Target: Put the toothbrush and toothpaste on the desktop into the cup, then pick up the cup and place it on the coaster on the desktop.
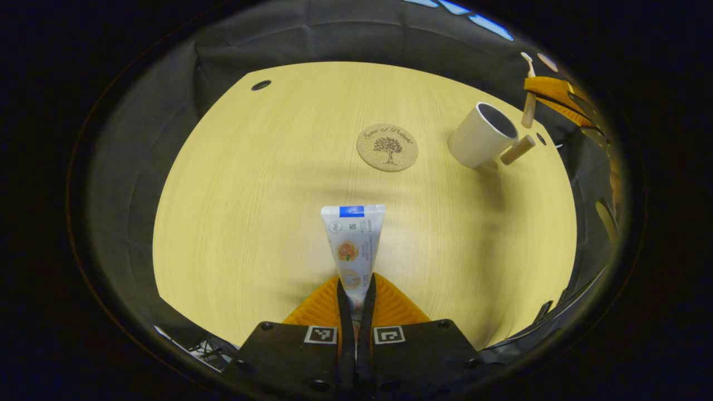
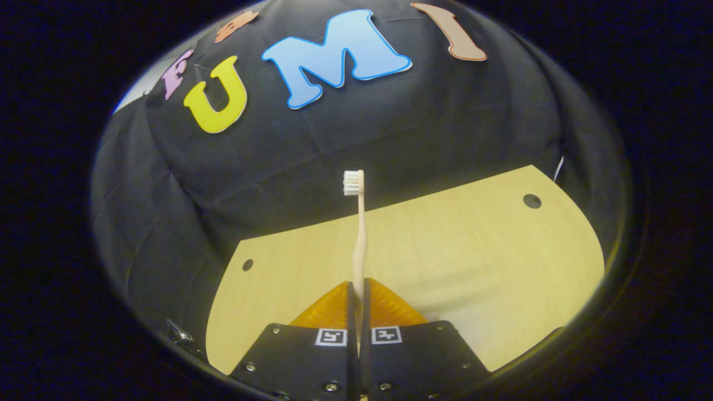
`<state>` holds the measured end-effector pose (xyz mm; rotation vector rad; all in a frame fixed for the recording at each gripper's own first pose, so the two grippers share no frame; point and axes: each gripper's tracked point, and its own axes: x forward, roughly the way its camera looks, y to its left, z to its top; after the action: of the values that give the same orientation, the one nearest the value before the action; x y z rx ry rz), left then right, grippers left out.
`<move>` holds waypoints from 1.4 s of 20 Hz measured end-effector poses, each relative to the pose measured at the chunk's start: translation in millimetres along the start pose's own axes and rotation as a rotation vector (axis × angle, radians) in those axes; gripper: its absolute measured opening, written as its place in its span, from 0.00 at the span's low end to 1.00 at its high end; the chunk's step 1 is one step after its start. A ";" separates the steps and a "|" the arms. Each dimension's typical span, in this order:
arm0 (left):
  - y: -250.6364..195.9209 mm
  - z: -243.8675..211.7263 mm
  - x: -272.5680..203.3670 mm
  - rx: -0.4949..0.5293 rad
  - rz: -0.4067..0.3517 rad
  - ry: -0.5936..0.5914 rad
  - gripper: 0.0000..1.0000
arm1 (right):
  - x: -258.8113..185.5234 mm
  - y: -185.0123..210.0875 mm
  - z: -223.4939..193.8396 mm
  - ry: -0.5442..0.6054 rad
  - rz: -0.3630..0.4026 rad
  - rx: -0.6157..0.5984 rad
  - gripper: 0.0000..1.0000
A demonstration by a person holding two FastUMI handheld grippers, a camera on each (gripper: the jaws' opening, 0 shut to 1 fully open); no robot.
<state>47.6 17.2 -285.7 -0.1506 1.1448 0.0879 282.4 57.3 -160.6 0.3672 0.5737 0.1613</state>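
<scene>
My left gripper is clamped on the toothpaste tube; its cap end is hidden between the fingers. My right gripper pinches the toothbrush, bristles forward, lower handle hidden. In the left gripper view the white cup stands near the cork coaster on the desktop; I can't see into the cup's dark inside.

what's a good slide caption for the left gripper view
Left gripper clamps a white toothpaste tube above the pale wooden desktop, round cork coaster and white cup ahead.
</scene>
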 end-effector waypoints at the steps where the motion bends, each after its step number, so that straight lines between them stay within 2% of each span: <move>1: 0.0 -2.4 1.1 -0.010 0.000 0.003 0.10 | 6.3 -2.4 0.0 -0.008 -0.009 -0.011 0.01; 10: 3.4 -15.8 -0.9 -0.065 0.005 0.027 0.09 | 45.8 -11.3 -26.4 -0.022 -0.036 -0.108 0.02; 16: 6.5 -23.8 -3.0 -0.074 0.003 0.032 0.10 | 47.8 -19.9 -53.1 -0.004 -0.058 -0.146 0.03; 22: 12.0 -29.4 -4.4 -0.086 0.010 0.035 0.09 | 37.0 -19.2 -59.0 -0.003 -0.029 -0.151 0.10; 23: 12.4 -31.7 -3.8 -0.088 0.011 0.034 0.09 | 35.2 -21.1 -57.4 -0.008 -0.038 -0.155 0.22; 24: 12.7 -33.6 -5.2 -0.089 0.012 0.034 0.09 | 32.7 -23.2 -55.8 -0.010 -0.046 -0.159 0.27; 26: 13.3 -33.6 -7.2 -0.088 0.013 0.026 0.09 | 27.0 -21.1 -57.7 -0.003 -0.041 -0.156 0.43; 27: 12.5 -30.7 -6.8 -0.083 0.012 0.022 0.10 | 22.5 -21.1 -55.3 -0.007 -0.041 -0.155 0.58; 28: 10.1 -28.8 -5.4 -0.077 0.011 0.018 0.10 | 17.4 -20.2 -52.7 -0.017 -0.039 -0.151 0.55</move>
<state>17.9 22.5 -293.2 -0.2139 1.1611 0.1409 268.5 58.5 -218.0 0.2103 0.5477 0.1627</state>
